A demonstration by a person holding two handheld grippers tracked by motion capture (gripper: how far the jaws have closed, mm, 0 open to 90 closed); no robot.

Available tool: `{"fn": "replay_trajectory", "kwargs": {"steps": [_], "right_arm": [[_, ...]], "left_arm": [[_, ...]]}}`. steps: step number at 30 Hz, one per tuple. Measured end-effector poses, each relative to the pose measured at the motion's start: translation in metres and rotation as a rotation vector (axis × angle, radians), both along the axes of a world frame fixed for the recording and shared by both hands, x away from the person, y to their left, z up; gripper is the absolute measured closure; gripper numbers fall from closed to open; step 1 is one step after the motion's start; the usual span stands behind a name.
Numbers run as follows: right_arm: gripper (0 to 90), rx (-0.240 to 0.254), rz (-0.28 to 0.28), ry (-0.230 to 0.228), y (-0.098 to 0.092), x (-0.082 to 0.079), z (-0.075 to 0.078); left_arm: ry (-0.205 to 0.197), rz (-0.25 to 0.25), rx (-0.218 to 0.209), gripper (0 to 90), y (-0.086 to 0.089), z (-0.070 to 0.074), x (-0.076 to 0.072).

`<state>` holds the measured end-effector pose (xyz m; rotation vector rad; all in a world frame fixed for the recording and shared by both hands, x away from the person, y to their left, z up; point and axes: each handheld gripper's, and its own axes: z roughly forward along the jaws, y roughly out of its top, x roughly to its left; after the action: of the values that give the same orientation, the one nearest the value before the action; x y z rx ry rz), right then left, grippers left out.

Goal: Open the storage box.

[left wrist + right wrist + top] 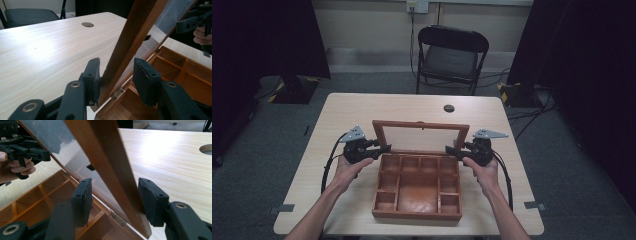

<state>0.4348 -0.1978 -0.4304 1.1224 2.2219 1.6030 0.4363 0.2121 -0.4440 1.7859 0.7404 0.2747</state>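
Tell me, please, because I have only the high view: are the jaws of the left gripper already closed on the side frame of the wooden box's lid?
Observer: No. In the left gripper view, the left gripper is open around the lid frame. The jaw on the table side looks to be against the wood, and the jaw on the box side stands apart from it.
Operator: And the right gripper?
Observer: The right gripper is also open, with the frame between its jaws. Its box-side jaw stands clear of the wood.
Operator: Is the lid's panel made of wood?
Observer: No, it is a glass pane. It shows reflections.
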Motion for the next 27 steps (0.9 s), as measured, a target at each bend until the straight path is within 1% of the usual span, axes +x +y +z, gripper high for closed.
{"fn": "replay_trajectory", "kwargs": {"steps": [1,7,12,15,22,24,27], "right_arm": [[45.8,0.002,-0.001,-0.001,0.001,0.001,0.000],[45.4,0.005,-0.009,0.003,0.002,0.007,-0.001],[45.3,0.006,-0.019,-0.004,0.003,0.010,-0.002],[45.5,0.010,-0.032,-0.005,0.004,0.011,-0.003],[46.8,0.024,-0.037,-0.001,0.003,0.014,-0.005],[47.6,0.012,-0.044,-0.001,0.003,0.015,-0.006],[48.2,0.016,-0.046,0.001,0.003,0.016,-0.007]], "left_arm": [[0.000,-0.005,0.011,57.7,0.001,0.000,0.001],[0.013,0.006,0.013,59.9,0.001,0.001,0.002],[0.020,0.011,-0.006,61.1,0.001,-0.001,0.004],[0.024,0.013,-0.013,61.5,0.002,-0.002,0.006],[0.035,0.020,-0.023,61.9,0.002,-0.003,0.009],[0.039,0.021,-0.033,61.4,0.002,-0.004,0.010],[0.041,0.024,-0.033,60.3,0.001,-0.005,0.012]]}}
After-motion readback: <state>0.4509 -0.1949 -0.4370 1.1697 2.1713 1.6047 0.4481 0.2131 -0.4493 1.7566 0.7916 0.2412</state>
